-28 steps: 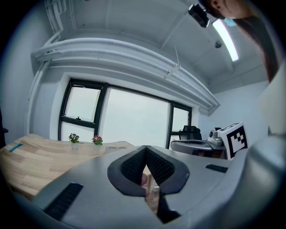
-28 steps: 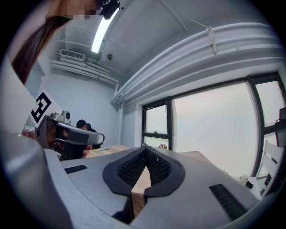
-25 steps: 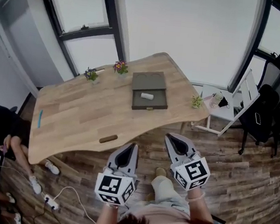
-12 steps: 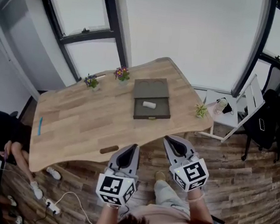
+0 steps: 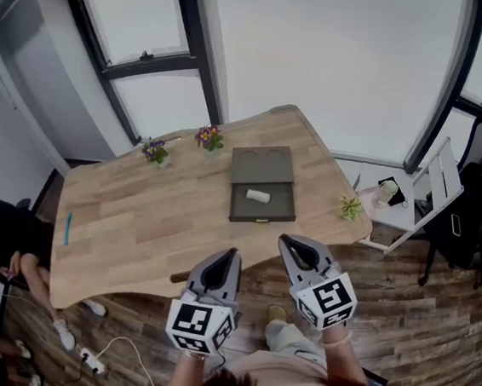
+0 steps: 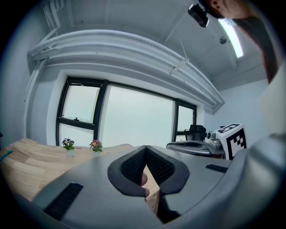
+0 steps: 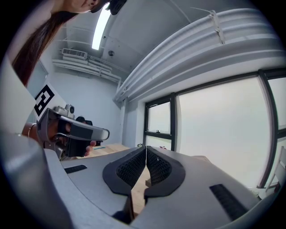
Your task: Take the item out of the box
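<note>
a purple-flowered pot [image 5: 154,150], a pink-flowered pot [image 5: 209,137] and perhaps a blue pen [image 5: 67,228] sit on the table [image 5: 136,211].

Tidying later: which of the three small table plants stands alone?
The green plant right of the box; the blue flowers and pink flowers sit together left of it.

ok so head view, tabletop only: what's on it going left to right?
thin blue item → blue-flower pot → pink-flower pot → open box with the white item inside → small green plant at the right edge
</note>
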Demonstrator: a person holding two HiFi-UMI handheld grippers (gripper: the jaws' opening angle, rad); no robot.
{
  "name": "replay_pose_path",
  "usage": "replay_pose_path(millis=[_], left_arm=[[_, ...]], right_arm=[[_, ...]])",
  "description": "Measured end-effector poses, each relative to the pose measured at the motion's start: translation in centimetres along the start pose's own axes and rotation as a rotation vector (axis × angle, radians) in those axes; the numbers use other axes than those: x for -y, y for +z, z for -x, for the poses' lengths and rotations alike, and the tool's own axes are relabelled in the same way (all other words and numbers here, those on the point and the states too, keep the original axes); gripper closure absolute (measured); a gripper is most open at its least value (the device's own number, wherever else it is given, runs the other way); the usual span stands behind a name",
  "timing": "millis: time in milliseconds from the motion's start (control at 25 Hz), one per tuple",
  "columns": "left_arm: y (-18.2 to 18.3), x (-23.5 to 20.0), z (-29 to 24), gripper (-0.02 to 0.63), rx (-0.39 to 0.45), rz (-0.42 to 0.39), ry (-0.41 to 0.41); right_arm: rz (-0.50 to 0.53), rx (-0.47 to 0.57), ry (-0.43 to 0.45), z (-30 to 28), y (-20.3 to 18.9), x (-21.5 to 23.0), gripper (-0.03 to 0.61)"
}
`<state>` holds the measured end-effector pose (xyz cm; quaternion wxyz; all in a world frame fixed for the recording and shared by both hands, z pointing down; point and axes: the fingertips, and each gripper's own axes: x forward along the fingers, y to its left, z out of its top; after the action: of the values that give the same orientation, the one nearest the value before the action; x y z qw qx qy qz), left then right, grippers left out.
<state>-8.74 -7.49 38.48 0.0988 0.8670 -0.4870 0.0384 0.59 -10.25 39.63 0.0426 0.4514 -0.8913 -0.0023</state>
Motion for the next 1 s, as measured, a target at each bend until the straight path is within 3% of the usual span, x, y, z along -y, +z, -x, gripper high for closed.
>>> replay_pose_path(millis=[840, 1000], left_arm=[[0.9, -4.8, -11.1, 0.614, -0.016, 0.040, 0.086], [0.6, -5.9, -12.6, 0.614, -0.019, 0.042, 0.114]], right_arm=[[-0.006, -0.020, 0.191, -9.9, -1.4, 7.0, 0.575], [0.037, -0.060, 0.239, -11.9, -2.6, 7.6, 0.546]])
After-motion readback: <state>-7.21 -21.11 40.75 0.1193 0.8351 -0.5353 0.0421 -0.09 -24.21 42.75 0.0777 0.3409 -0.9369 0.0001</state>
